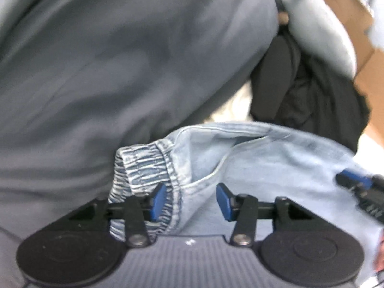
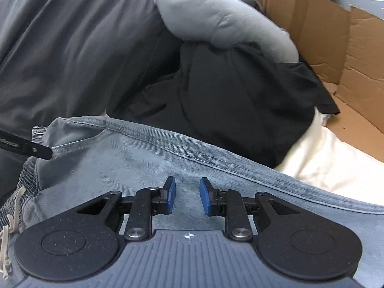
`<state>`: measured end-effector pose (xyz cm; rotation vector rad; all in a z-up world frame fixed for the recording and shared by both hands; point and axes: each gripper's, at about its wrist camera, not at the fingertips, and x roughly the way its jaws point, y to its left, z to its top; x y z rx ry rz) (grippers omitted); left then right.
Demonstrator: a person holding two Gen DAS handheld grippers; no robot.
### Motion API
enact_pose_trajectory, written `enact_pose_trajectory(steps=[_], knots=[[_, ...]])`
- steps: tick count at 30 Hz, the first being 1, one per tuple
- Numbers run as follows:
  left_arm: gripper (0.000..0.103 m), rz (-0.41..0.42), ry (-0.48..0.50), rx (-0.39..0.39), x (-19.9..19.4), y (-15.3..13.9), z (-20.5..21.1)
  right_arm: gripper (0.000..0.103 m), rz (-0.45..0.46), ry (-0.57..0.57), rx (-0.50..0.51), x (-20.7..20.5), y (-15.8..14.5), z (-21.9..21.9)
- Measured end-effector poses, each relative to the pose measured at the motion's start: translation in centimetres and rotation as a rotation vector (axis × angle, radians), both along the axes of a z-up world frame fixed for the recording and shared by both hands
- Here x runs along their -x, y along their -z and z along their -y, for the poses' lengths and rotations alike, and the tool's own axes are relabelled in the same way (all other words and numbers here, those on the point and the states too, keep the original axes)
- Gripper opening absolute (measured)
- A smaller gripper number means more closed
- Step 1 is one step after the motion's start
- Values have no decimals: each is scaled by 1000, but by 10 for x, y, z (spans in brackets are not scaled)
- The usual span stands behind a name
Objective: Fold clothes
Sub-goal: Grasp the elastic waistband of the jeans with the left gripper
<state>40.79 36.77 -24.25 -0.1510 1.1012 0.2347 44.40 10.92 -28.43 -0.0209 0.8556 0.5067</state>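
Light blue denim trousers [image 1: 276, 165] with a gathered elastic waistband [image 1: 144, 168] lie in front of both grippers. My left gripper [image 1: 191, 201] is open, its blue pads straddling the waistband seam and pocket edge. My right gripper [image 2: 187, 198] is open just above the denim leg [image 2: 144, 168], nothing between its pads. The right gripper's tip shows at the right edge of the left wrist view [image 1: 357, 184]. The left gripper's finger shows at the left edge of the right wrist view [image 2: 28, 147].
A large grey garment [image 1: 120, 72] fills the left side. A black garment [image 2: 228, 100] and a grey padded piece [image 2: 216, 16] lie behind the denim. A cream cloth [image 2: 331, 165] and an open cardboard box [image 2: 336, 38] are at the right.
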Motion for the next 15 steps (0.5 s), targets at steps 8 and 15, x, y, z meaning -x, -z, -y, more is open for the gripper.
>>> enact_pose_trajectory(steps=[8, 15], knots=[[22, -32, -58, 9, -22, 48, -31, 28, 15, -17, 55, -23, 7, -16], [16, -37, -33, -33, -32, 54, -32, 26, -22, 13, 37, -36, 9, -16]])
